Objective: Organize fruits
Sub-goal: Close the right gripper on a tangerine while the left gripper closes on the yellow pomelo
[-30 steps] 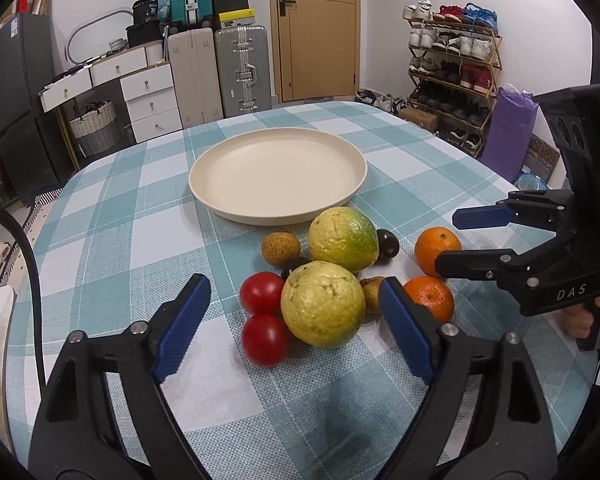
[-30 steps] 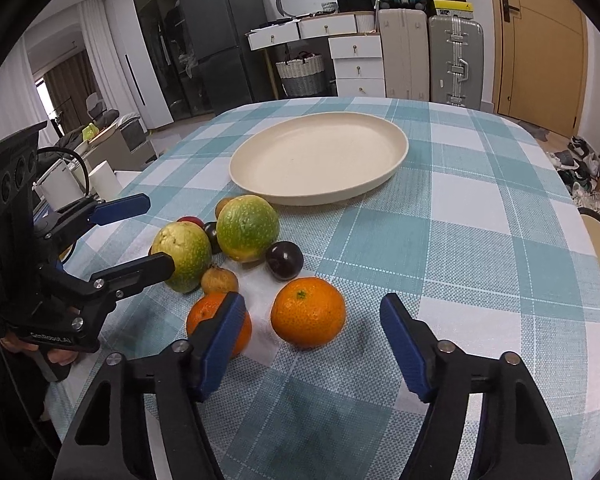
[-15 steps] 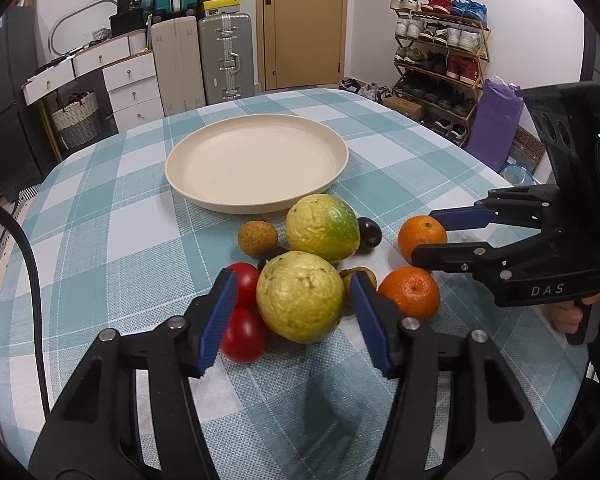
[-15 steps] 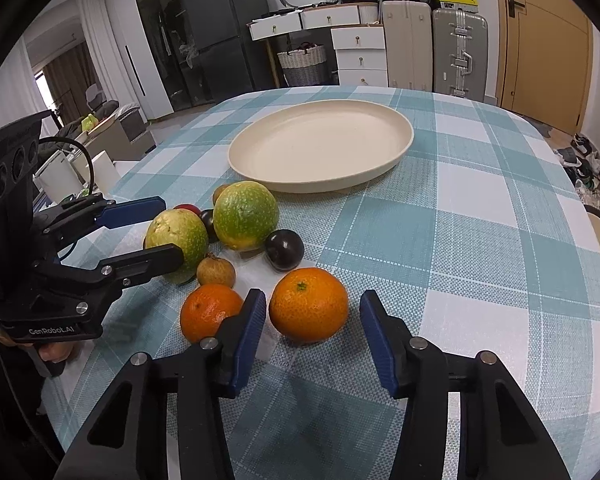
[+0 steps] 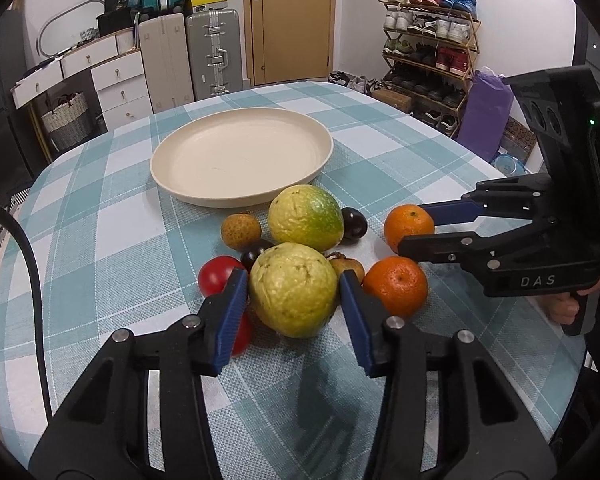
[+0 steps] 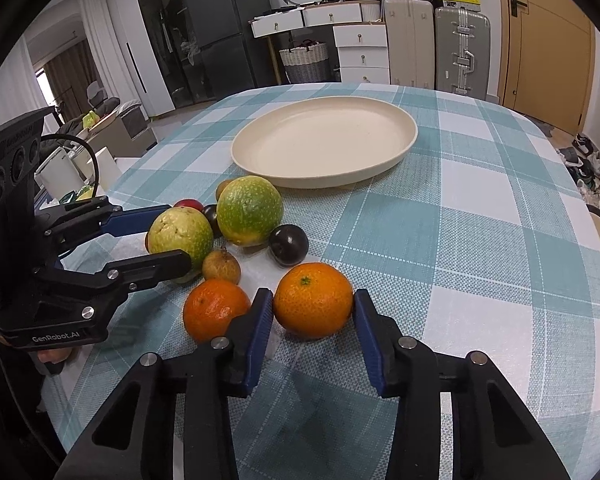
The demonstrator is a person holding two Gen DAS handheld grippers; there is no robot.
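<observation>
A pile of fruit lies on the checked tablecloth in front of an empty cream plate (image 5: pixel 236 160). My left gripper (image 5: pixel 294 280) is closing around a yellow-green guava (image 5: pixel 294 292), and its blue pads touch both sides of it. My right gripper (image 6: pixel 313 300) is closing on an orange (image 6: pixel 314 304), with the pads against its flanks. A second orange (image 6: pixel 216 310) sits just left of that one. Both fruits rest on the cloth. A bigger green-yellow fruit (image 5: pixel 306 216), two red tomatoes (image 5: pixel 216 276), a dark plum (image 5: pixel 354 222) and a brown fruit (image 5: pixel 240 230) crowd close by.
The round table's edge (image 5: pixel 480 160) curves off at the right. Beyond it stand a shoe rack (image 5: pixel 428 52), suitcases (image 5: pixel 214 52), white drawers (image 5: pixel 116 80) and a door. A black cable (image 5: pixel 32 264) hangs at the left. A hand (image 5: pixel 564 304) holds the right gripper's handle.
Both grippers have narrowed from wide open until their pads reach the fruit, the left around the guava, the right around the orange. Neither fruit has left the cloth.
</observation>
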